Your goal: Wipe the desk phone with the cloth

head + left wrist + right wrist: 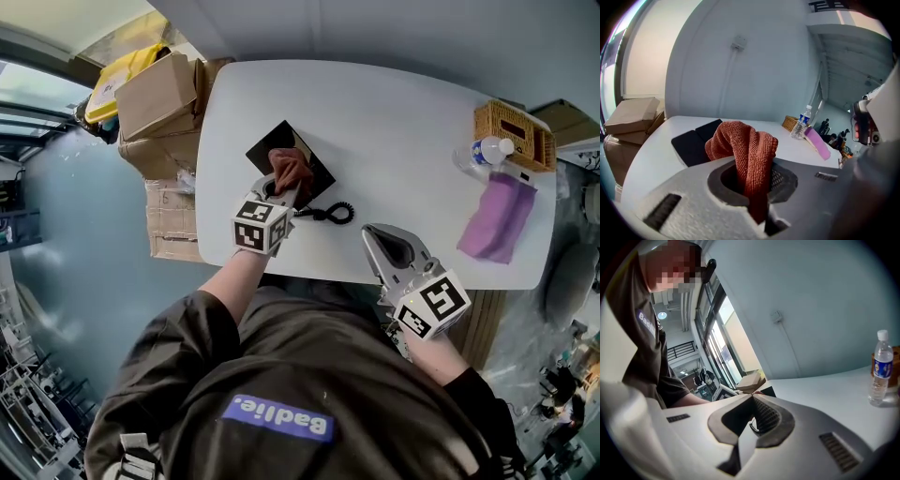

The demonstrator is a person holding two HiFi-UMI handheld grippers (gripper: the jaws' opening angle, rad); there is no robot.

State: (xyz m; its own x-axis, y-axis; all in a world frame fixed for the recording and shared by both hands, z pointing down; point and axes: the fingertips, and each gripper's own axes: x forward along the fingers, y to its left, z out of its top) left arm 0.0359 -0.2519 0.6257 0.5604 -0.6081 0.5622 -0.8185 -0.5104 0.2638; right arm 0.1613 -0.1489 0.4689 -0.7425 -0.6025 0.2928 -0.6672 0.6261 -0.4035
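The black desk phone [305, 150] lies flat on the white table [394, 122], with its coiled cord [328, 214] trailing toward me. My left gripper [278, 190] is shut on a rust-brown cloth [291, 169], whose bunched end rests on the phone's near part. In the left gripper view the cloth [743, 143] rises between the jaws, and the phone [691, 143] shows behind it. My right gripper [369, 232] hovers over the table's front edge, right of the cord. It is shut, its jaw tips [752, 396] meeting with nothing between them.
A purple cloth [497, 217], a water bottle [480, 152] and a wicker basket [513, 134] sit at the table's right end. Cardboard boxes [159, 94] are stacked beyond the left end. The table's near edge is right by my body.
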